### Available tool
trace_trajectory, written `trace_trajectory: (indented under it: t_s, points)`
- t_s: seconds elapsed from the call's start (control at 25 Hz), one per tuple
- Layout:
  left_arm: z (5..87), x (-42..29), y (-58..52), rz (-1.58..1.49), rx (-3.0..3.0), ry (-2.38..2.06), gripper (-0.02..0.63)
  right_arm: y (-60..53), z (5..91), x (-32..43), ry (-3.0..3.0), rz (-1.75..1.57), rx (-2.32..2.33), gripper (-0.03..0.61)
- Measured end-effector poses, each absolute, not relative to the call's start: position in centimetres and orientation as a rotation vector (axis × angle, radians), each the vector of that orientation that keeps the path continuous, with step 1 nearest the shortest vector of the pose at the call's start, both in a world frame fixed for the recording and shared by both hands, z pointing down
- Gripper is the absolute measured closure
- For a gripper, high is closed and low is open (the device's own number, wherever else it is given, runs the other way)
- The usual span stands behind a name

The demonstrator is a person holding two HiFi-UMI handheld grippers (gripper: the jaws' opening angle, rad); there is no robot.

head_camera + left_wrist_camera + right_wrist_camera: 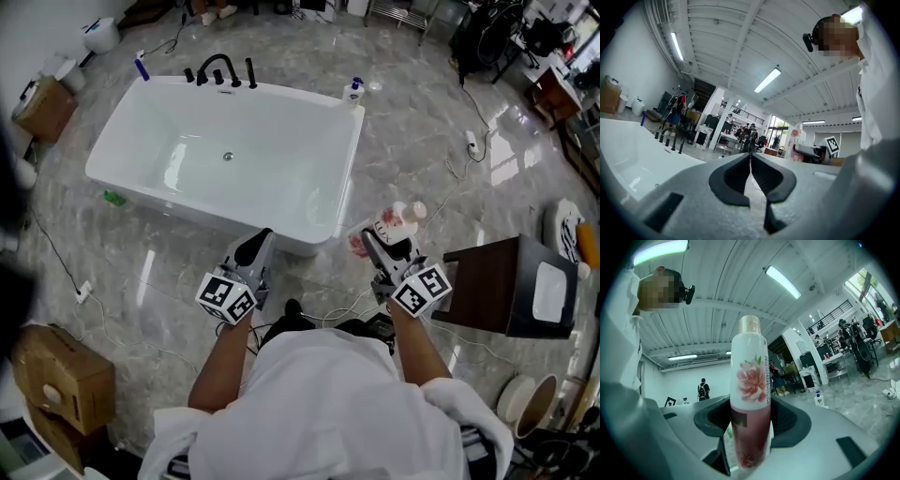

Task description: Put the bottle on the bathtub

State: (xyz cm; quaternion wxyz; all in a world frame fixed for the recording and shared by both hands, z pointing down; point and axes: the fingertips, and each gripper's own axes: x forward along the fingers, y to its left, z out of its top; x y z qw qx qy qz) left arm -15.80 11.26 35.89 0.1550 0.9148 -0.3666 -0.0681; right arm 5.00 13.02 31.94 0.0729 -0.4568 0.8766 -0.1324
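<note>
Bottle (750, 394) is held low by R gripper (387, 248); L gripper (253, 246) is closed, empty. It could be tipped off thin bathtub (349, 178) rim ahead.

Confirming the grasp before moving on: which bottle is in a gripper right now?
The pink flower-print bottle, clamped in the right gripper. The white pump bottle stands free on the bathtub corner.

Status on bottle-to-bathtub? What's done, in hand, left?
Done: the pick-up. The right gripper is shut on the pink flowered bottle.
In hand: the bottle is held over the floor beside the bathtub's near corner, not on it.
Left: bring it over the rim, set it down, release.
The left gripper is shut and empty.
</note>
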Motion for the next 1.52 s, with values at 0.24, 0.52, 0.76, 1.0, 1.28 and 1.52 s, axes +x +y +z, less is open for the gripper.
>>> trace_trajectory:
  t_s: [0.24,0.52,0.76,1.0,1.28,1.52]
  points:
    - [35.5,-15.3,6.5,-0.204,2.656,-0.972,0.589,9.5,30.9,5.1,2.573,-0.361,-1.446,0.347]
    - [36.0,-12.8,0.9,-0.197,2.668,-0.970,0.589,3.7,31.7,7.8,2.565,-0.368,-1.444,0.347]
    - [38.0,-10.8,-7.3,-0.162,2.626,-1.081,0.589,-5.5,34.4,8.9,2.629,-0.432,-1.305,0.347]
    - [36.2,-6.8,-16.5,-0.113,2.590,-1.197,0.589,-17.2,35.1,10.9,2.657,-0.516,-1.126,0.347]
    - [36.1,-5.3,-25.2,0.031,2.545,-1.383,0.591,-27.8,35.3,13.2,2.722,-0.418,-1.048,0.347]
    - [37.9,-6.6,-31.5,0.136,2.528,-1.468,0.589,-34.4,38.2,11.4,2.757,-0.368,-1.102,0.347]
